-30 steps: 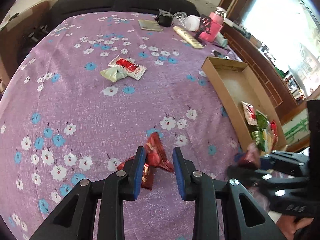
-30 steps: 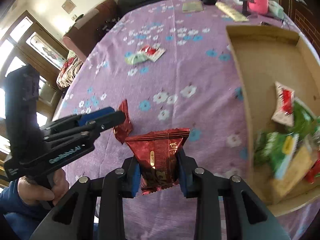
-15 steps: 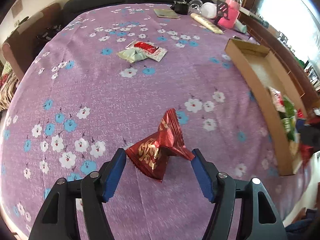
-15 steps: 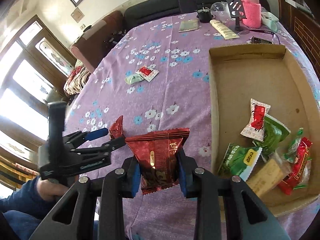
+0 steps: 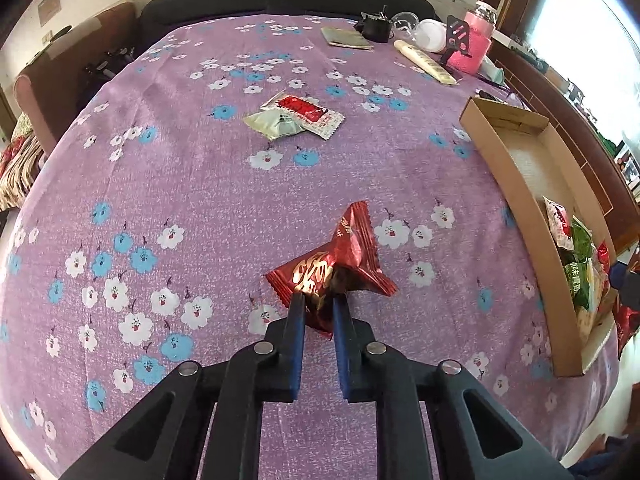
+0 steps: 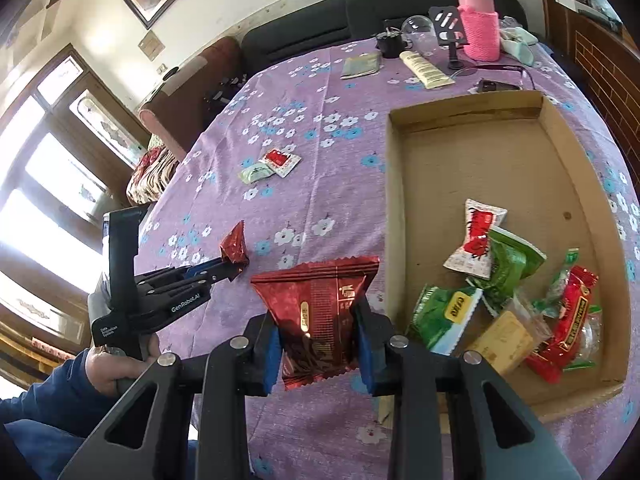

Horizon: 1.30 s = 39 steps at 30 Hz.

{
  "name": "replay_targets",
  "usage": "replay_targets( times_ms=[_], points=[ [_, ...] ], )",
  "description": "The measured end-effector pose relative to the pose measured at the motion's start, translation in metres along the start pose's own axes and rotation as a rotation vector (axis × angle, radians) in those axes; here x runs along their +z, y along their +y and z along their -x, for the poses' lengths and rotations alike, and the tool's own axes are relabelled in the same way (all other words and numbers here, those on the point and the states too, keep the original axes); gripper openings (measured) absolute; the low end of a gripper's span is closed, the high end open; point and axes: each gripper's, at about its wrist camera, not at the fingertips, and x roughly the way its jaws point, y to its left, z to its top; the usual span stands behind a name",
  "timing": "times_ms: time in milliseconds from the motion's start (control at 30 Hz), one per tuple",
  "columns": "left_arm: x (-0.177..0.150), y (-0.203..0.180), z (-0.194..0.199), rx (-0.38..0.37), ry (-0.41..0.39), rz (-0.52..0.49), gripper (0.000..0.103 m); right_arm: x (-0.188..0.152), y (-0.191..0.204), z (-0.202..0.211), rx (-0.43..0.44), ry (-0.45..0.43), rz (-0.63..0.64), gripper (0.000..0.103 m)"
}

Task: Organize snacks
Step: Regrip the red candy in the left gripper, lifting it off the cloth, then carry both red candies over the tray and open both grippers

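My left gripper (image 5: 319,307) is shut on the near end of a crumpled dark red snack packet (image 5: 340,258), which sits on the purple flowered tablecloth (image 5: 160,184). The same packet (image 6: 234,246) shows in the right wrist view at the tip of the left gripper (image 6: 228,266). My right gripper (image 6: 316,320) is shut on a second, flatter dark red packet (image 6: 316,300), held upright just left of the cardboard tray (image 6: 394,200). Several red, green and yellow packets (image 6: 500,280) lie in the tray's near end. Two more packets, one red and white (image 5: 306,110), one pale green (image 5: 276,124), lie mid-table.
At the far edge stand a pink-sleeved bottle (image 6: 478,24), a phone stand (image 6: 450,28), a cream tube (image 6: 424,70), a small booklet (image 6: 362,66) and a dark cup (image 6: 390,42). A sofa lies behind the table. A hand in a blue sleeve (image 6: 108,368) holds the left gripper.
The left gripper's jaws opened wide around the crumpled red packet, then shut on its near end. The right gripper carried its packet up and toward the tray's left wall.
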Motion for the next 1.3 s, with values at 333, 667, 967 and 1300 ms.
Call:
replay_targets(
  times_ms=[333, 667, 967, 1300],
  points=[
    [0.024, -0.014, 0.018, 0.080, -0.060, -0.126, 0.083, -0.001, -0.013, 0.010, -0.012, -0.021, -0.023, 0.030],
    [0.029, -0.011, -0.026, 0.061, 0.013, -0.170, 0.044, -0.004, -0.020, 0.014, -0.028, -0.030, -0.051, 0.030],
    [0.019, -0.005, -0.021, 0.050, -0.055, -0.087, 0.030, -0.003, -0.023, 0.012, -0.035, -0.027, -0.063, 0.030],
    [0.027, -0.017, -0.009, -0.047, -0.055, -0.049, 0.028, -0.002, -0.025, 0.009, -0.039, -0.021, -0.076, 0.030]
  ],
)
